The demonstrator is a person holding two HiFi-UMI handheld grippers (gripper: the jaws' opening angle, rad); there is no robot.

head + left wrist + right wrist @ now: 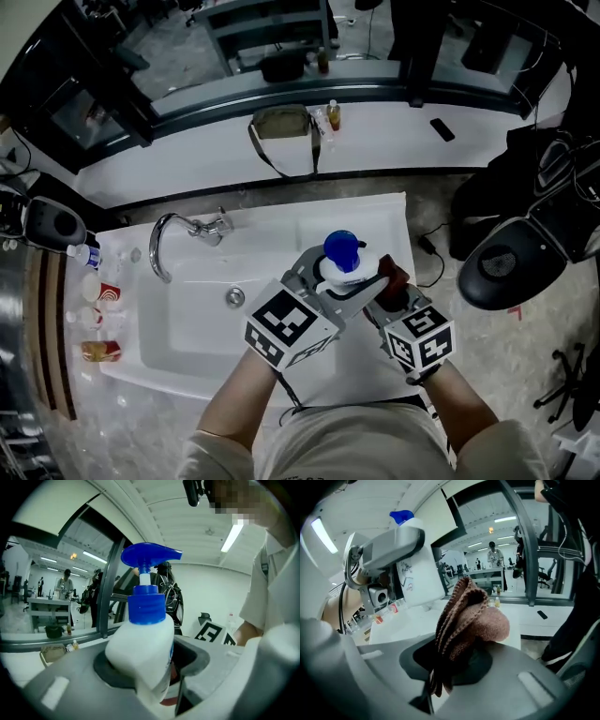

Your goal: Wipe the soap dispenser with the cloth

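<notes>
The soap dispenser [344,263] is a white bottle with a blue pump top, held up above the right side of the sink counter. My left gripper [330,281] is shut on the dispenser [143,644]; its jaws clamp the bottle's body. My right gripper [392,281] is shut on a folded brown cloth [464,625], which stands up between the jaws. In the head view the cloth [394,275] sits just right of the bottle, close to it. In the right gripper view the dispenser [419,569] and the left gripper's jaw lie just left of the cloth.
A white sink [202,323] with a chrome tap [178,234] lies to the left. Small bottles and packets [94,300] stand on the counter's left edge. A bag [281,124] rests on the ledge behind. A black chair [511,262] stands at right.
</notes>
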